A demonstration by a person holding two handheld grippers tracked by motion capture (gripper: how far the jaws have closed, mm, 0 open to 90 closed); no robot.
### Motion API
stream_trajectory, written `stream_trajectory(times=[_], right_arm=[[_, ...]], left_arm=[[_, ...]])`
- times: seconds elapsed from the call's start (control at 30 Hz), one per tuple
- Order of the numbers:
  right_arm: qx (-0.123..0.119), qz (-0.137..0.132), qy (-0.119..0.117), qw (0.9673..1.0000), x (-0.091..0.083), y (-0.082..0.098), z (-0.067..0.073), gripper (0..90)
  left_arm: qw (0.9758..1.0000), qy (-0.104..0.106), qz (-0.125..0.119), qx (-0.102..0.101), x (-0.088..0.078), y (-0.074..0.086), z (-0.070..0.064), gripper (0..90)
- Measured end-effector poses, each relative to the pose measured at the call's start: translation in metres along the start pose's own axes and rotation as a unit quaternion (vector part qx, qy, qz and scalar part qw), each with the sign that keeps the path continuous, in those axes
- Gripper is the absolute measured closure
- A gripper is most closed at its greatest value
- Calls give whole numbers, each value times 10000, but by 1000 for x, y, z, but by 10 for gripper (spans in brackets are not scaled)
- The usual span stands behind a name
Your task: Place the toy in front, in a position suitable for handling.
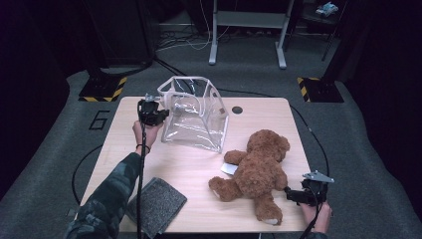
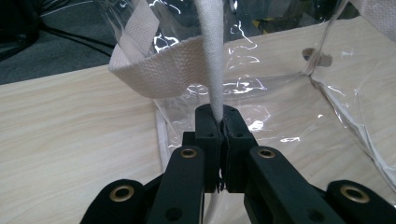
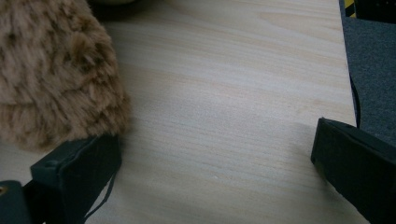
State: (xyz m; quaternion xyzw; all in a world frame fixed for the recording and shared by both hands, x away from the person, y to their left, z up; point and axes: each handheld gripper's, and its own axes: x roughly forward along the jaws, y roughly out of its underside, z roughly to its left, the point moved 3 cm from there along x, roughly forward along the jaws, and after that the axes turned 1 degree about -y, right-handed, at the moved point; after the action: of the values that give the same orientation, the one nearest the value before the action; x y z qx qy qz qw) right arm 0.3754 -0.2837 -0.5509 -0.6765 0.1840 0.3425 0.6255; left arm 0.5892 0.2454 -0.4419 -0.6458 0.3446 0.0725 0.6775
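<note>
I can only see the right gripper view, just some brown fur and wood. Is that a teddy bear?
Observer: Yes, a brown teddy bear lies on the table, seen whole in the high view.
Operator: What is my other gripper doing?
Observer: The left gripper is shut on the white strap of a clear plastic bag.
Operator: Is the bag standing up?
Observer: It stands on the table with its mouth open, beyond the bear.
Operator: Anything else there?
Observer: A grey mat sits at the near left edge.
</note>
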Motion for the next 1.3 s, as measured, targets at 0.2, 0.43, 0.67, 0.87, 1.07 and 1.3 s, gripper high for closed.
stream_trajectory(times=[0.2,0.43,0.67,0.87,1.07,1.3], right_arm=[[4,-16,12,10000,0,0,0,11],[0,-1,1,10000,0,0,0,11],[1,-1,1,10000,0,0,0,11],[2,-2,3,10000,0,0,0,10],[26,8,9,10000,0,0,0,11],[29,7,10,10000,0,0,0,11]], left_arm=[[9998,-165,-4,-56,-6,2,14,874],[9993,-339,-64,-170,-12,5,29,873],[9985,-484,-43,-240,-20,10,47,874],[9969,-686,-63,-388,-31,16,68,873],[9951,-861,-112,-481,-41,22,85,873],[9923,-1007,-138,-704,-53,29,101,873]])
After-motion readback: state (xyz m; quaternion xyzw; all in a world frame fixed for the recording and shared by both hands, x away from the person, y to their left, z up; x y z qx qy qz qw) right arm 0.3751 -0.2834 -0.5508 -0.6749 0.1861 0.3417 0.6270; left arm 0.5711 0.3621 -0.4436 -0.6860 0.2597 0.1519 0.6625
